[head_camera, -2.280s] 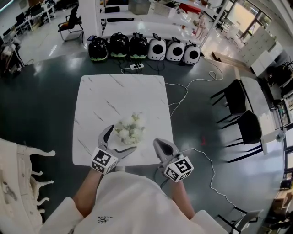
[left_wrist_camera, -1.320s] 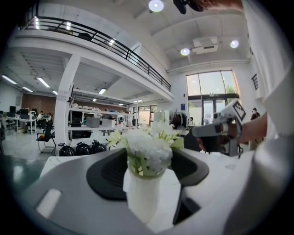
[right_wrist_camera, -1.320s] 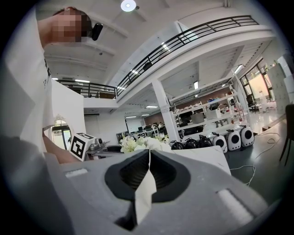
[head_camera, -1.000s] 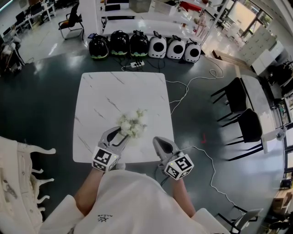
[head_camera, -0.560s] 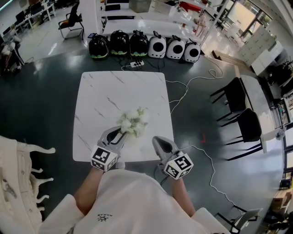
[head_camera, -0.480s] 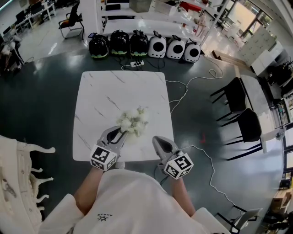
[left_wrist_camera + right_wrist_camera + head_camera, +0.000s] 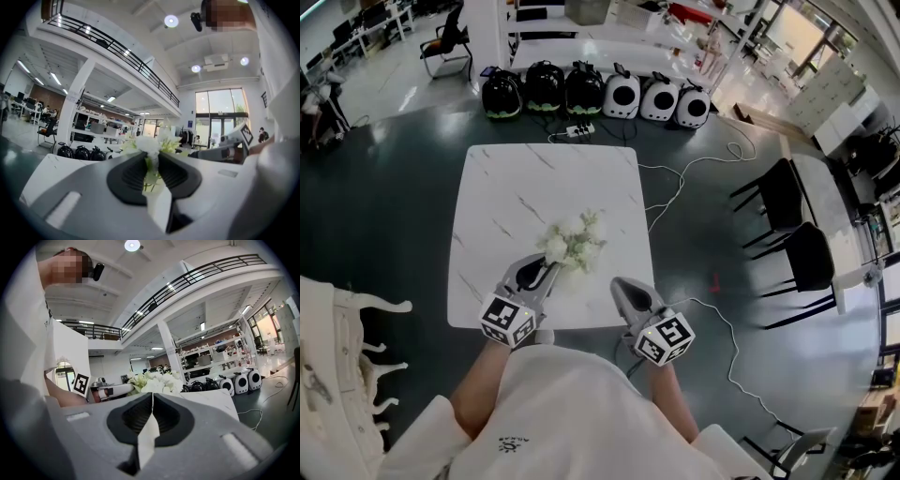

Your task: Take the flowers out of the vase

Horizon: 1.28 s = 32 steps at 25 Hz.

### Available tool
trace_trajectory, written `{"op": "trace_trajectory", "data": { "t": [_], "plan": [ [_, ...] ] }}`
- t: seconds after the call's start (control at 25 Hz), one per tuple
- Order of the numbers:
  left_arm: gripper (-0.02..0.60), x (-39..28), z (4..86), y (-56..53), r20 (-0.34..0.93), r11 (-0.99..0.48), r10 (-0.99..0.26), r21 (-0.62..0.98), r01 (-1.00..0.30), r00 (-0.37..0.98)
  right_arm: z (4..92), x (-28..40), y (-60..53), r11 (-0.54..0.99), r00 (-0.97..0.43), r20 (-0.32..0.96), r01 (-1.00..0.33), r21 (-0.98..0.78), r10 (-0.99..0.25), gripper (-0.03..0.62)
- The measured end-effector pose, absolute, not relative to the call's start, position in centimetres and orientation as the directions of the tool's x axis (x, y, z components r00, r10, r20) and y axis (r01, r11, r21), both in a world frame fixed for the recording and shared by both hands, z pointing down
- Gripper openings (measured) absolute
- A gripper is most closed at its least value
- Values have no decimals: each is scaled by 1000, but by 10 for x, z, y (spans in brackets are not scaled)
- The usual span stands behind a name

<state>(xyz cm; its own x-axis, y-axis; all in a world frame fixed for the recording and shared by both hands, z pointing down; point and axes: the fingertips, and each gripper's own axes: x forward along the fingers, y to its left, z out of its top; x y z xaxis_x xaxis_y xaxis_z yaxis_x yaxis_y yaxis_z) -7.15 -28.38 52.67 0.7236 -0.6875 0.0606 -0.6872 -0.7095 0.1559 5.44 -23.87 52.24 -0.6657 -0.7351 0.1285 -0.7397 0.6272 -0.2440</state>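
**A:** Where are the flowers?

**B:** The flowers (image 7: 574, 244), white heads on green stems, stand on the white marbled tabletop (image 7: 534, 183). They are a little right of its middle and nearer the near edge than the far one.

**A:** And the left tongs?

**B:** The left tongs (image 7: 547, 267) point level into the bunch from the near side. Their jaws have just been closing and now stand at a narrow gap. The green stems are pinched between the dark pads.

**A:** The right tongs?

**B:** The right tongs (image 7: 619, 283) sit at the near edge, towards the near right corner, apart from the flowers. Their jaws are pressed together with nothing in them.

**A:** Any writing to read?

**B:** Only black-and-white square markers on the left cube (image 7: 508, 319) and the right cube (image 7: 664, 337). The small dark print on the person's white shirt (image 7: 562, 412) is too small to read. The domed cases (image 7: 622, 98) in a row on the floor beyond the far edge, three black and three white, show no lettering I can make out.
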Motion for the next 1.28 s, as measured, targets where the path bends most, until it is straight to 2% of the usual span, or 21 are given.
{"op": "trace_trajectory", "data": {
  "t": [1.28],
  "plan": [
    [58, -70, 451, -278, -101, -700, -714, 140, -700, 693, 512, 50, -234, 678, -711, 89, -696, -237, -698, 5]
  ]
}}
